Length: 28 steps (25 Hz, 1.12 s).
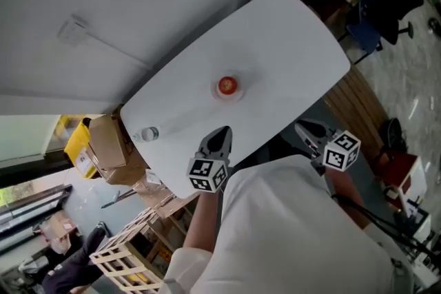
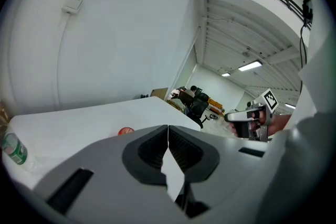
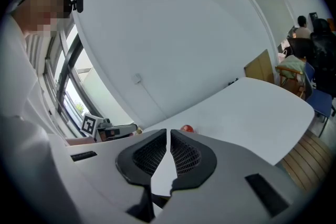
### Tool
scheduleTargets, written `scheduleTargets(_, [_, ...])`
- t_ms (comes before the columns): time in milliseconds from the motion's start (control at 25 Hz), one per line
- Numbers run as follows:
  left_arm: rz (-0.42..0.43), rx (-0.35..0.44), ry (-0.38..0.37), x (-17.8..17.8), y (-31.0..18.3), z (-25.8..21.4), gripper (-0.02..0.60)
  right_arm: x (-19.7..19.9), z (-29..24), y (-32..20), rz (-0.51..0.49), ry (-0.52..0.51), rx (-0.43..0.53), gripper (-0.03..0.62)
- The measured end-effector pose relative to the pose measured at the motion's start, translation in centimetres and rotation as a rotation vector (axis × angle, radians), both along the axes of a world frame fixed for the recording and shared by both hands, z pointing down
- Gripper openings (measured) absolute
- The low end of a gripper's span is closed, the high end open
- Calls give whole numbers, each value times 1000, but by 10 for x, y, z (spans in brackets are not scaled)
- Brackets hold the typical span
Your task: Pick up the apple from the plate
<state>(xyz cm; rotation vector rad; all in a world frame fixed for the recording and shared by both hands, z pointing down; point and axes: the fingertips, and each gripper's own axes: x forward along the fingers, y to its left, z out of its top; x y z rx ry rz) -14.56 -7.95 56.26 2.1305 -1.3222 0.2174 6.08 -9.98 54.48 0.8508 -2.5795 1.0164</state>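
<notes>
Head view, looking steeply down: a white table (image 1: 289, 45) runs diagonally from the lower left to the upper right of the frame. Near its middle, just above the centre of the frame, the red apple (image 1: 227, 85) sits on a small white plate (image 1: 238, 96). A clear bottle (image 1: 147, 133) lies at the table's left edge, beside a cardboard box (image 1: 105, 142) and a yellow bin (image 1: 78, 145).

The left gripper (image 1: 220, 136) hovers over the near edge of the table, directly below the apple in the frame and well apart from it. The right gripper (image 1: 308, 129) is at lower right, off the table's edge, farther from the apple.

Left gripper view: the jaws of the left gripper (image 2: 168, 127) are pressed together at their tips with nothing between them. The apple (image 2: 125, 131) shows just above the left jaw, out on the table top; the bottle (image 2: 13, 148) is at the far left edge, and the other gripper is at right.

Right gripper view: the jaws of the right gripper (image 3: 168, 132) likewise meet at the tips and are empty. The apple (image 3: 187, 128) appears just above and right of the tips, distant on the table.
</notes>
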Motion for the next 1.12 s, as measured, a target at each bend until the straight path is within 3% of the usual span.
scheduleTargets(200, [-67,-4,-32,-1,-35,14,10,-3,1,-34,-88,-6,-14,44])
scheduleTargets(440, [-126,-40,-65,-4,-78,41,71,5,7,-66,-155,8,-35,46])
scheduleTargets(1120, [-181,-287,-197,-26,-136,163,241,23,39,-100,-218,42,-142,44])
